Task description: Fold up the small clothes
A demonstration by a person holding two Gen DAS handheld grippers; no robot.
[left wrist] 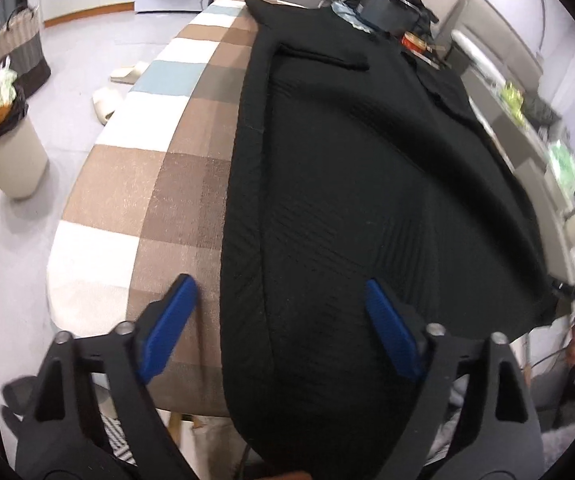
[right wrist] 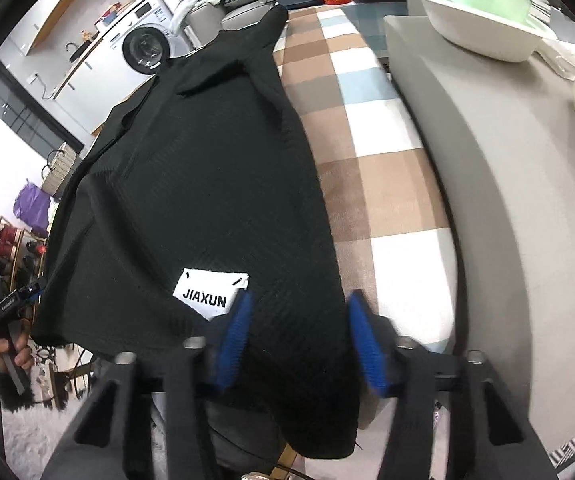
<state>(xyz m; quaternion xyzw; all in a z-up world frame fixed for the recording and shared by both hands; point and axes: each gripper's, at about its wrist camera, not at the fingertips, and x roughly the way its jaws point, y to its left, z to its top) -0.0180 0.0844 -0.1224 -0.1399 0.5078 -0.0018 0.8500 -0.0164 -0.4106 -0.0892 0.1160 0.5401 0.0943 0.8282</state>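
Lying flat on the checked board, a black shirt (label showing).

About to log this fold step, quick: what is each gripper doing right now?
Left gripper: open, jaws astride the black garment's left edge, not pinching it.
Right gripper: open, garment's near corner between the pads, no grip visible.

Black garment on checked bench
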